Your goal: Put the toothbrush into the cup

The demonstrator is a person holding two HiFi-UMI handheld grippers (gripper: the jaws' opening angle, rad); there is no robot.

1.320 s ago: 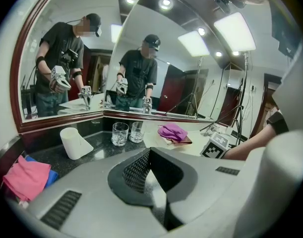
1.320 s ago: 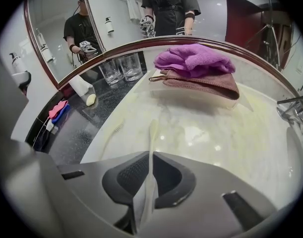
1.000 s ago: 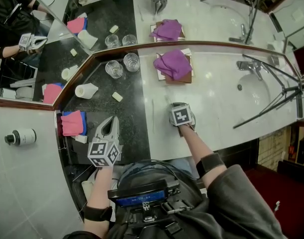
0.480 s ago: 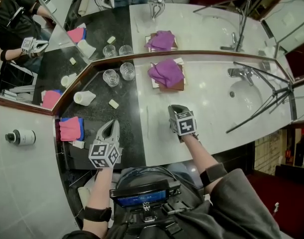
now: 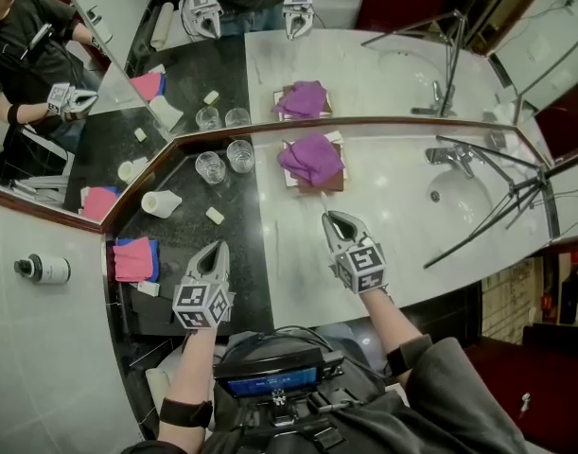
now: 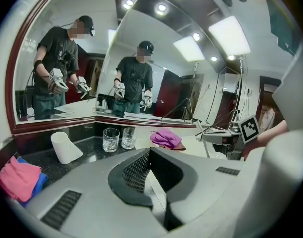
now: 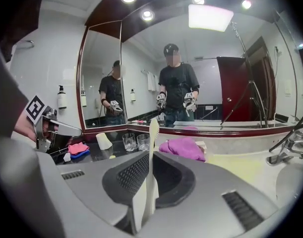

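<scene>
Cream plastic marks the toothbrush [image 7: 153,130] in the right gripper view. It stands upright between the jaws of the right gripper [image 7: 151,157], which are nearly together and pinch its handle, while its head rises above their tips. Beyond it, far and a little left, two glass cups [image 7: 136,142] stand upright side by side on the black counter [image 7: 116,153]. A white cup [image 7: 104,141] lies further left, and a purple cloth [image 7: 183,148] sits to the right.

From the left gripper view, the left gripper [image 6: 151,155] has its jaws fully together with nothing between them. The glass cups appear ahead of it, and the right gripper's marker cube [image 6: 250,128] shows at the far right.

Seen from the head view, the right gripper hangs over the white counter [image 5: 402,216], near the purple cloth. The glass cups stand well apart from it, to the far left. The toothbrush is too thin to make out there. The left gripper hovers over the black counter, near a pink cloth [image 5: 134,258].
</scene>
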